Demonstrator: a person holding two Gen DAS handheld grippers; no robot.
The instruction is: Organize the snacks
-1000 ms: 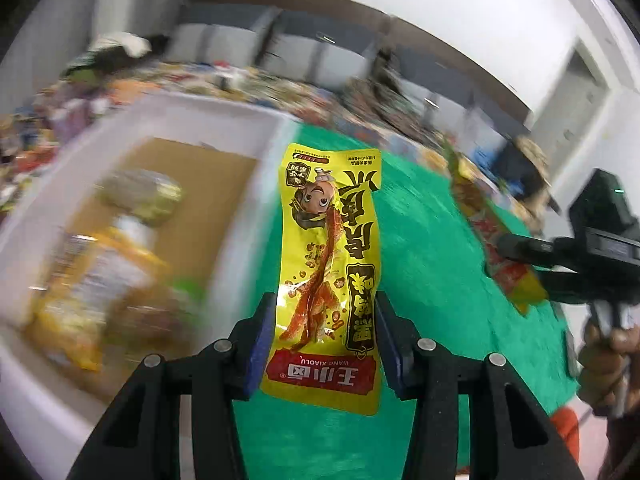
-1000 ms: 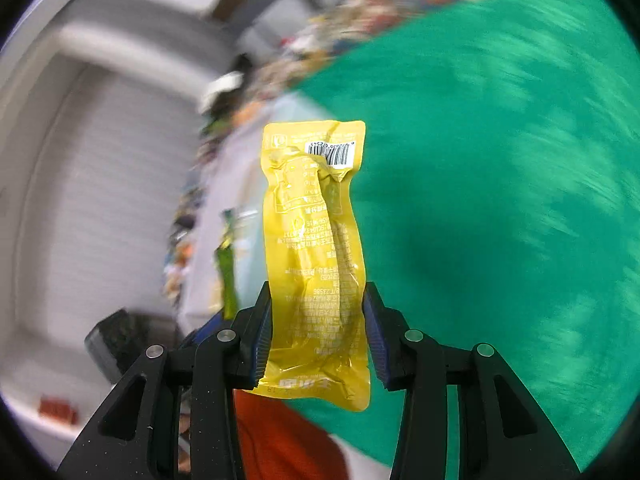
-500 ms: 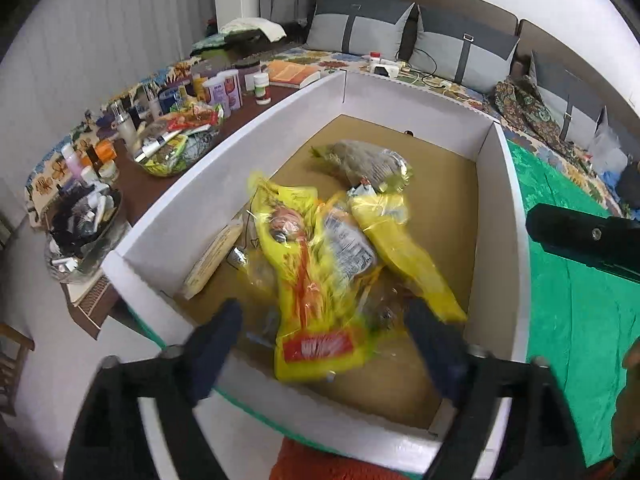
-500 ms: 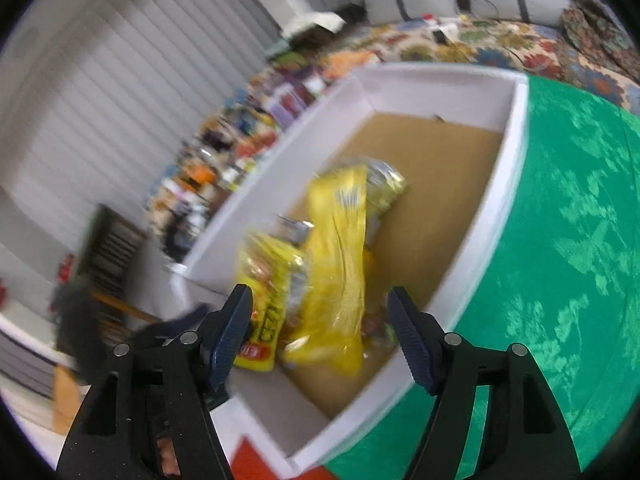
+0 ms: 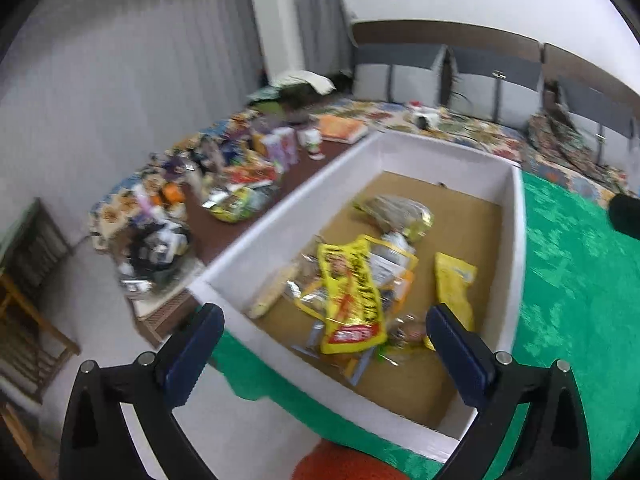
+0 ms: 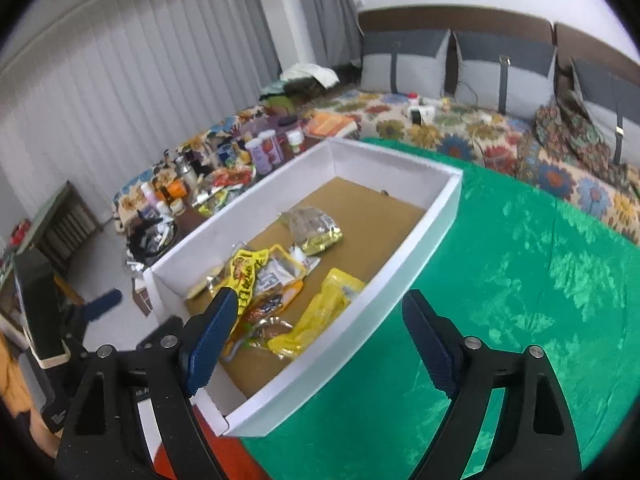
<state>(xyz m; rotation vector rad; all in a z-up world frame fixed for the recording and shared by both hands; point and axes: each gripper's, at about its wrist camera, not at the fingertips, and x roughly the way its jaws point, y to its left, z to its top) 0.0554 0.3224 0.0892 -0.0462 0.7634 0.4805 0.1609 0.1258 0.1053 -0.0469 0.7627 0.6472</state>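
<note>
Item 1: my left claw, jaws just opened wide, nothing between the pads; it hovers above the near end of the white box. Item 2: my right claw, jaws likewise just opened, gripping nothing. Item 3: yellow printed snack packet, lying in the box just ahead of the left claw. Item 4: plain yellow packet, beside it, ahead of the right claw. Item 5: green-covered surface, right of both claws.

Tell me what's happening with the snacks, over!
Left hand-held gripper and right hand-held gripper: jaws just opened wide, nothing between them. Both yellow packets lying in the white box. Nothing in the way.
</note>
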